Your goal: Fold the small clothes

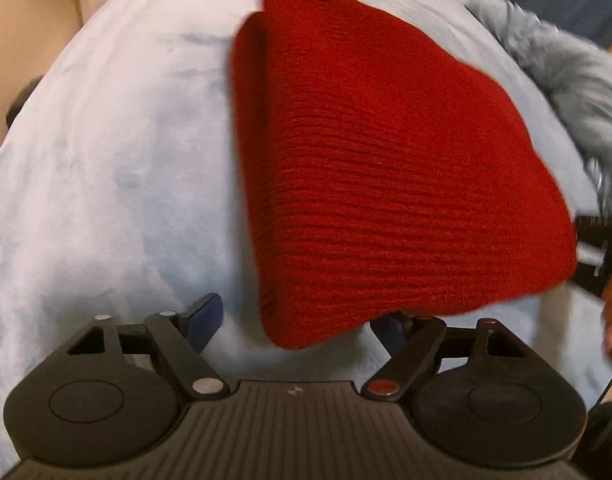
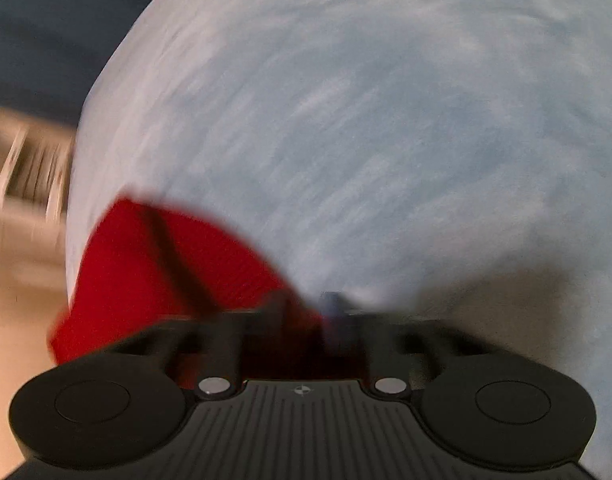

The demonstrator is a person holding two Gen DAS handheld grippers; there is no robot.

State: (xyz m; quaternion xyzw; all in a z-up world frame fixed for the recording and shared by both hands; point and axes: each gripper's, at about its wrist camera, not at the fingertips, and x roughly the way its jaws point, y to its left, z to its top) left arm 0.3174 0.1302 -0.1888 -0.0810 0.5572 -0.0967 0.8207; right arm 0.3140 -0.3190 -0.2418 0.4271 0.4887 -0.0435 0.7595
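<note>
Spreading its two blue-tipped fingers (image 1: 205,314) wide, the left gripper (image 1: 302,320) held nothing; the near corner of the red knitted hat (image 1: 386,168) hung over the gap between the fingers, and the right finger was half hidden under the cloth, so I could not tell whether it touched the hat. The right gripper (image 2: 306,312) looked different: its fingers stood close together, and red cloth (image 2: 166,264) filled the space between them, so I judged that it was pinching one edge of the hat, although this view was strongly blurred and the contact itself was not sharp. In the left wrist view the hat lay already doubled, with a second layer showing along its left edge, and it rested on the pale blue fleece blanket (image 1: 106,160) that covered the work surface; its right corner pointed toward a dark object at the frame edge, probably the right gripper (image 1: 598,256). I supposed the soft blanket was there to give the clothes a clean, flat place for folding. A grey fluffy item (image 1: 566,80) lay at the far right edge of the blanket, apart from the hat, perhaps waiting for its turn. The fold seemed to be in progress, and the open left gripper seemed ready to take the near corner or to press it flat.
</note>
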